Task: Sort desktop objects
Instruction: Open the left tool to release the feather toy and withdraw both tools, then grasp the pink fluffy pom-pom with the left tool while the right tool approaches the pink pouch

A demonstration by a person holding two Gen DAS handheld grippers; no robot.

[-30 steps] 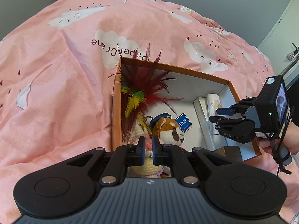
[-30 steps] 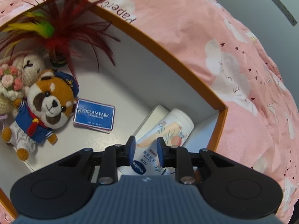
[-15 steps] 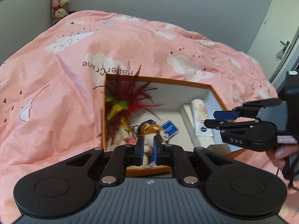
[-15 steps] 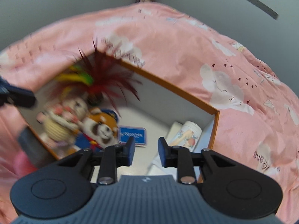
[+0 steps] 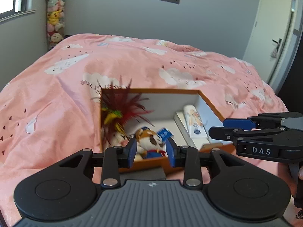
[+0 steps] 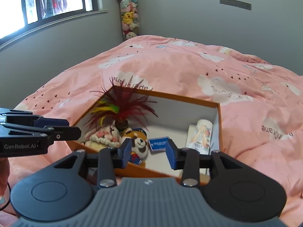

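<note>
An orange box (image 5: 210, 102) (image 6: 219, 124) with a white inside sits on the pink duvet. It holds a red feather shuttlecock (image 5: 123, 111) (image 6: 119, 111), a knitted doll (image 6: 103, 137), a red panda plush (image 5: 149, 141) (image 6: 137, 141), a blue Ocean Park card (image 5: 165, 133) (image 6: 158, 143) and a white tube (image 5: 194, 123) (image 6: 201, 135) on a flat white box. My left gripper (image 5: 151, 154) is open and empty above the box's near edge. My right gripper (image 6: 148, 155) is open and empty, raised over the near side; it also shows in the left wrist view (image 5: 223, 126).
The pink cloud-print duvet (image 5: 56, 98) covers the whole bed. A dark block (image 5: 142, 174) lies just in front of the box. A column of plush toys (image 6: 129, 19) hangs in the far corner. A window (image 6: 47, 1) is left, a door (image 5: 274, 28) right.
Both grippers have pulled back and up from the box and their jaws have opened wider. The views now show the whole bed and room walls.
</note>
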